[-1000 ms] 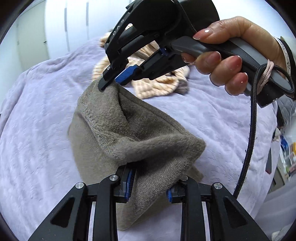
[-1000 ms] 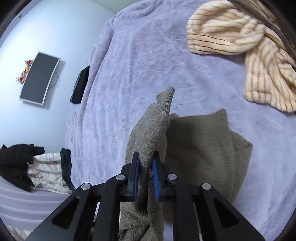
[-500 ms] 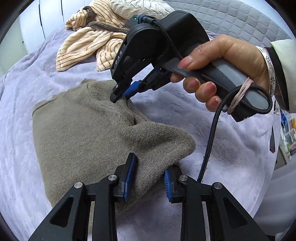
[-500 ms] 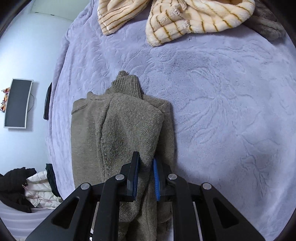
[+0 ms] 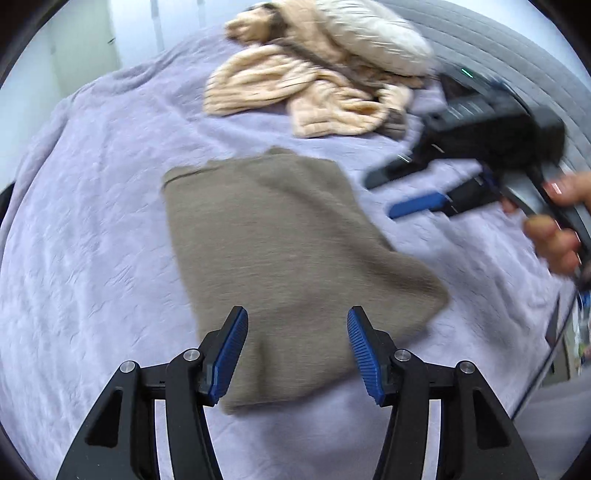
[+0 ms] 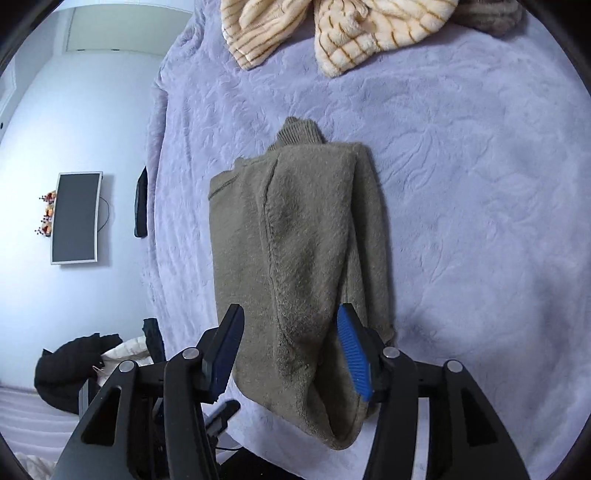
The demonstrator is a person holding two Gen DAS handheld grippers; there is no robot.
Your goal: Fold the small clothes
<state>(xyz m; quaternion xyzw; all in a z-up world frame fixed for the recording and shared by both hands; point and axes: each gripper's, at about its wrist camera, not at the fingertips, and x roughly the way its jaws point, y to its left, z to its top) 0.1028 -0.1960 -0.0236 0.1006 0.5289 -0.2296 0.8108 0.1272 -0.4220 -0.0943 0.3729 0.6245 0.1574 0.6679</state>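
Note:
A small olive-brown knit sweater [image 5: 280, 236] lies folded on the lavender bedspread [image 5: 92, 240]; in the right wrist view [image 6: 295, 236] its folded sleeve side lies on top, collar pointing away. My left gripper [image 5: 297, 350] is open and empty just above the sweater's near edge. My right gripper [image 6: 290, 350] is open, its jaws straddling the sweater's near end without pinching it. In the left wrist view the right gripper [image 5: 399, 195] hovers open to the right of the sweater, blurred by motion.
A cream striped fleece garment [image 5: 295, 96] is heaped at the far end of the bed, also in the right wrist view [image 6: 332, 29]. A grey quilted headboard [image 5: 480, 48] stands behind it. A monitor [image 6: 75, 218] hangs on the wall, dark clothes [image 6: 70, 373] lie beside the bed.
Both grippers opened and let go of the sweater, which now lies flat and folded. The right gripper drew back to the right; the left pulled back from the near edge.

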